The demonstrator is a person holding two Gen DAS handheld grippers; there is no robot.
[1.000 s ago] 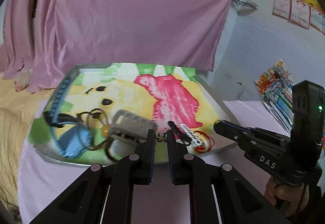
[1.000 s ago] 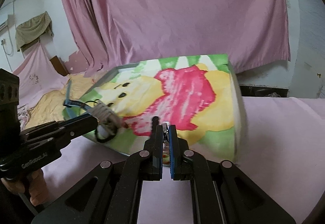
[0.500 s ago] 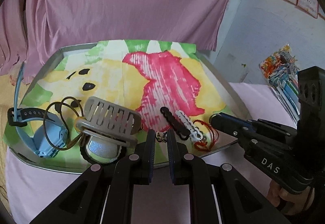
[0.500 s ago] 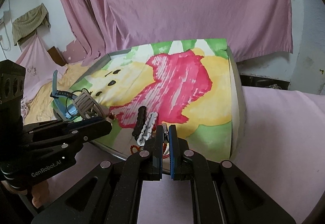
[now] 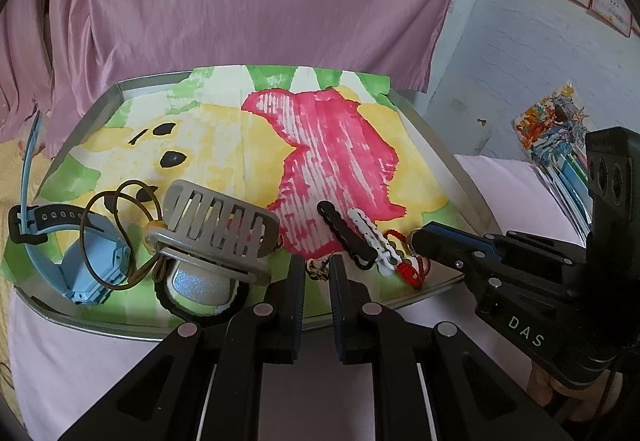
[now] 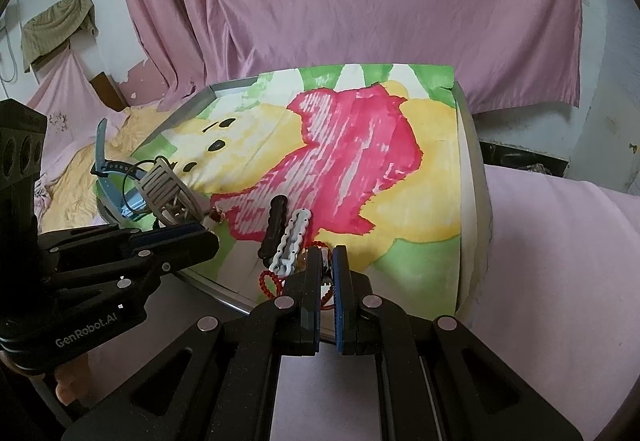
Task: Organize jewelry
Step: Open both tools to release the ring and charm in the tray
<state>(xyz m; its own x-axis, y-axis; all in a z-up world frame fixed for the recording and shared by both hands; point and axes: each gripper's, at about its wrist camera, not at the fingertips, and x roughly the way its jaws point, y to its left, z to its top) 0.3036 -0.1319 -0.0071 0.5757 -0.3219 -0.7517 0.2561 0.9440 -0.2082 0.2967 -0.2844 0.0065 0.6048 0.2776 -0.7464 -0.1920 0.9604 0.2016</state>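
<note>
A metal tray (image 5: 434, 149) lined with a bright painted cloth holds the jewelry. Along its near edge lie a blue watch (image 5: 86, 269), a brown elastic loop (image 5: 120, 201), a grey claw clip (image 5: 224, 225), a black clip (image 5: 344, 237) and a white clip (image 5: 372, 241). My left gripper (image 5: 316, 265) is shut on a small dark beaded bracelet (image 5: 318, 268) just over the tray's front edge. To its right, my right gripper (image 6: 327, 269) is shut on a red bead bracelet (image 6: 266, 281) that trails onto the tray beside the white clip (image 6: 294, 237).
A silver glittery piece in a black ring (image 5: 200, 285) sits under the claw clip. A pink sheet (image 5: 240, 1) hangs behind the tray. Colourful packets (image 5: 560, 145) are stacked at the right, and a yellow blanket (image 6: 72, 177) lies at the left. The pink-covered surface (image 6: 560, 281) surrounds the tray.
Both grippers have come closer to the tray's front edge and look down on it more steeply. Each still holds its bracelet, and the items on the tray have not shifted.
</note>
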